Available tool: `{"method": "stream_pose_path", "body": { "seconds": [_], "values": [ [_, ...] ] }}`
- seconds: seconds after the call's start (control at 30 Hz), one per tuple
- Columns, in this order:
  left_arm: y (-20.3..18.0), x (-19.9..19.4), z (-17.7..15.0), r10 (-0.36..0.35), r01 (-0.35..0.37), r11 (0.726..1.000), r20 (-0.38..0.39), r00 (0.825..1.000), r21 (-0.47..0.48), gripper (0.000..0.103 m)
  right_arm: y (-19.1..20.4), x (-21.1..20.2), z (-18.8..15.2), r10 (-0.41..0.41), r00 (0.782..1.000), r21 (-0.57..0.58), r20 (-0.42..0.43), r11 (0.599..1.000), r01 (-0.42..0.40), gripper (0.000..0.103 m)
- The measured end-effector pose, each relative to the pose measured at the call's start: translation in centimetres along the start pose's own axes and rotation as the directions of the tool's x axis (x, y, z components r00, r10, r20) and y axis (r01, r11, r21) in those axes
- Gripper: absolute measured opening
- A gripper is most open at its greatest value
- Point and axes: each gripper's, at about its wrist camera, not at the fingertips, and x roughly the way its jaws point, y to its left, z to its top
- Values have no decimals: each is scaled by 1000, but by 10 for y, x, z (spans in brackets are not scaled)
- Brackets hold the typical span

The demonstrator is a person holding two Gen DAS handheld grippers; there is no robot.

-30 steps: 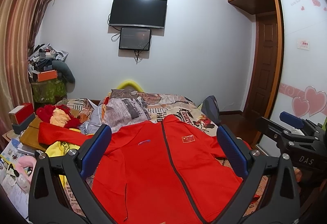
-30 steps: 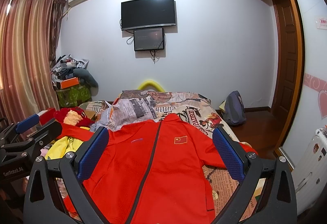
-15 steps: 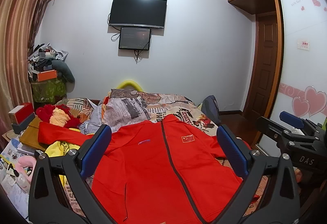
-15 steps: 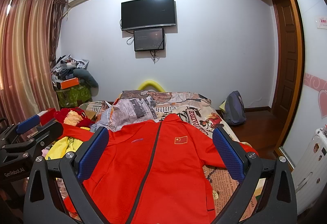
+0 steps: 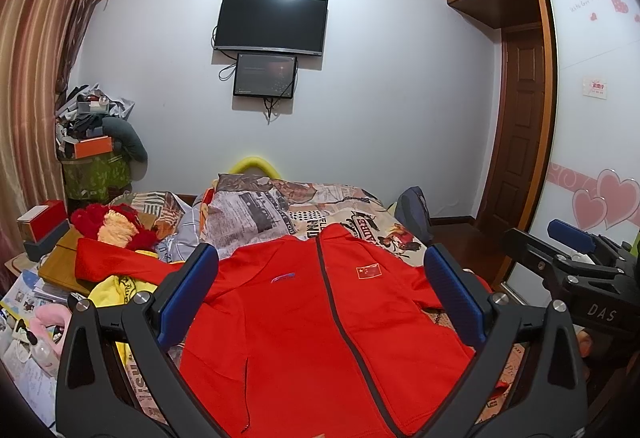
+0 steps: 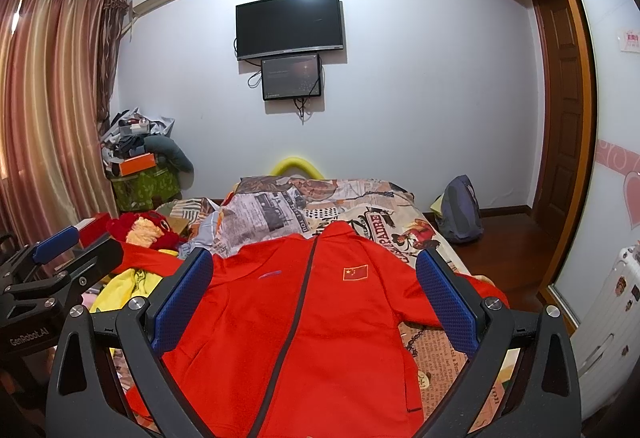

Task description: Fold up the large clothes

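A red zip jacket [image 5: 312, 322] lies spread flat, front up, on the bed, collar toward the far wall; it also shows in the right wrist view [image 6: 304, 322]. Its left sleeve [image 5: 116, 264] stretches out over the clutter at the left. My left gripper [image 5: 320, 294] is open and empty, held above the jacket's lower part. My right gripper [image 6: 314, 290] is open and empty, also above the jacket. Each gripper shows at the edge of the other's view: the right one [image 5: 580, 262] and the left one [image 6: 60, 258].
The bed [image 6: 372, 206] has a newspaper-print cover. Yellow cloth [image 5: 108, 288], a red and yellow plush [image 5: 116, 228] and boxes crowd the left side. A backpack [image 6: 458, 208] sits on the floor at the right. A wardrobe [image 5: 592, 118] stands at the right.
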Motion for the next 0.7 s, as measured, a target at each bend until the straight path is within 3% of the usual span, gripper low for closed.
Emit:
{"method": "stream_pose_path", "body": {
  "seconds": [0.7],
  "values": [
    [7,16,3,16,-17,1000,-17,1000,-5,103,-1,13,-1,1,1000,2,-24,1000,-1,101]
  ]
}}
